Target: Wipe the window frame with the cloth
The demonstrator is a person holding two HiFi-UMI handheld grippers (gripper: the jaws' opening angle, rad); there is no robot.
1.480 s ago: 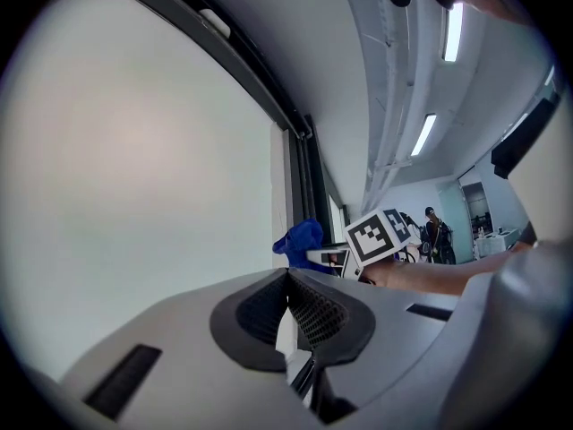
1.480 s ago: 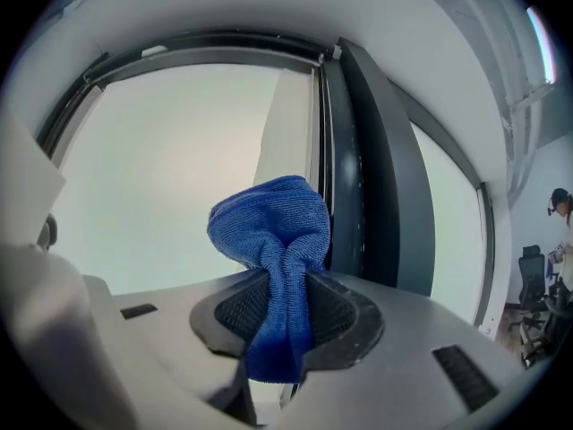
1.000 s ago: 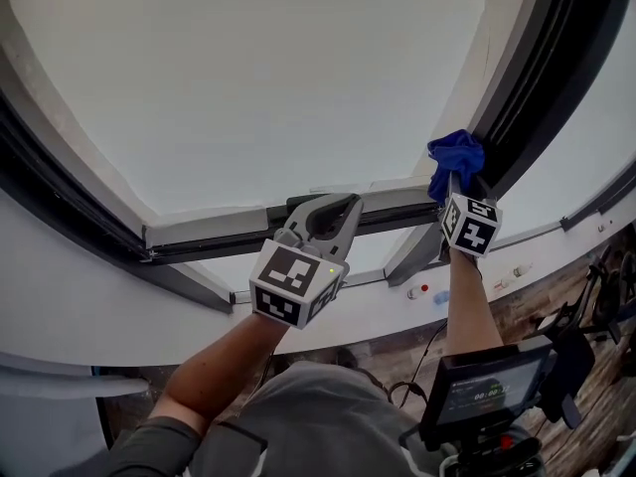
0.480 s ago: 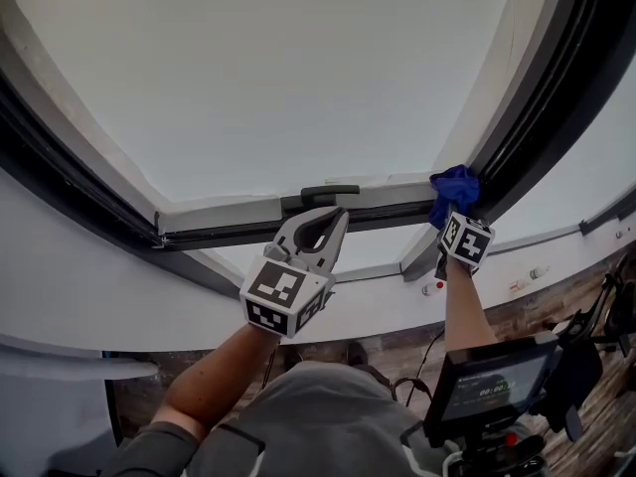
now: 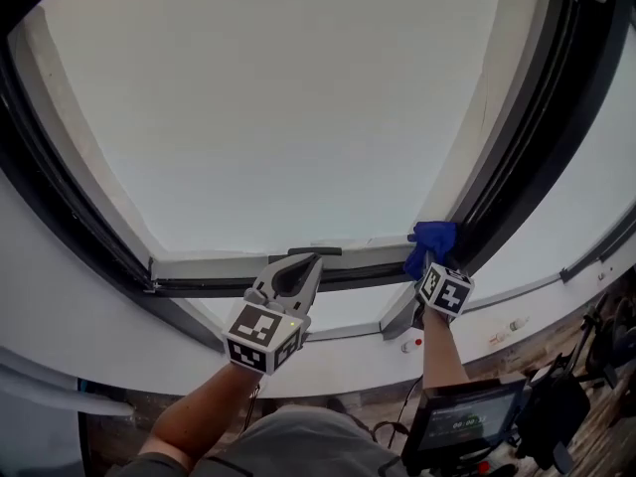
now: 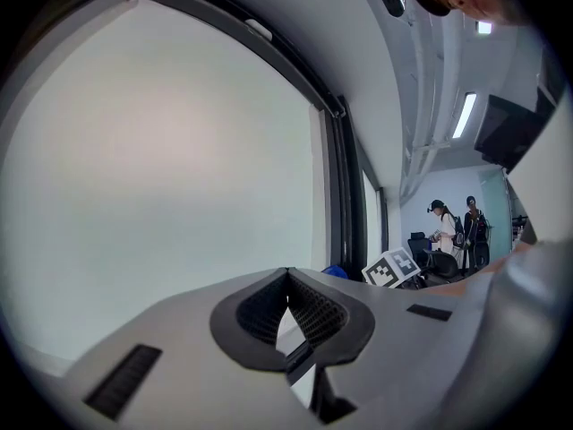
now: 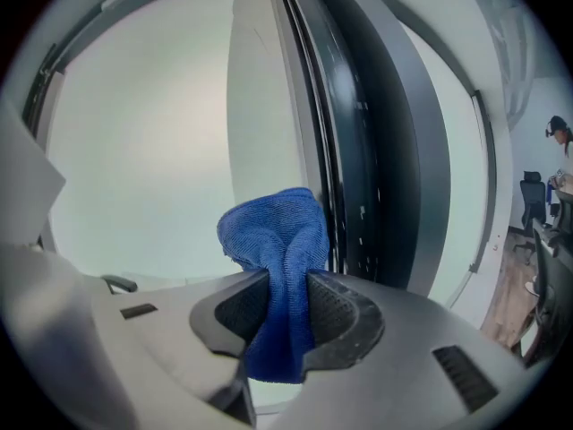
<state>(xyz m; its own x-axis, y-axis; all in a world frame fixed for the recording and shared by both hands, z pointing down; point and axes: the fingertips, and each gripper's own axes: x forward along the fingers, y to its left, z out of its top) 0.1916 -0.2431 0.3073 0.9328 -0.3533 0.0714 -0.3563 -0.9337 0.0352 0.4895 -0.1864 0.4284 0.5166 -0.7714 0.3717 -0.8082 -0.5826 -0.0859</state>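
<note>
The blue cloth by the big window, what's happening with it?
A person is cleaning a window, with a gripper in each hand. The right gripper is shut on the blue cloth and holds it up against the dark window frame, down near the frame's lower corner. The left gripper is shut with nothing in it. It hangs close to the bottom rail and is not wiping anything.
</note>
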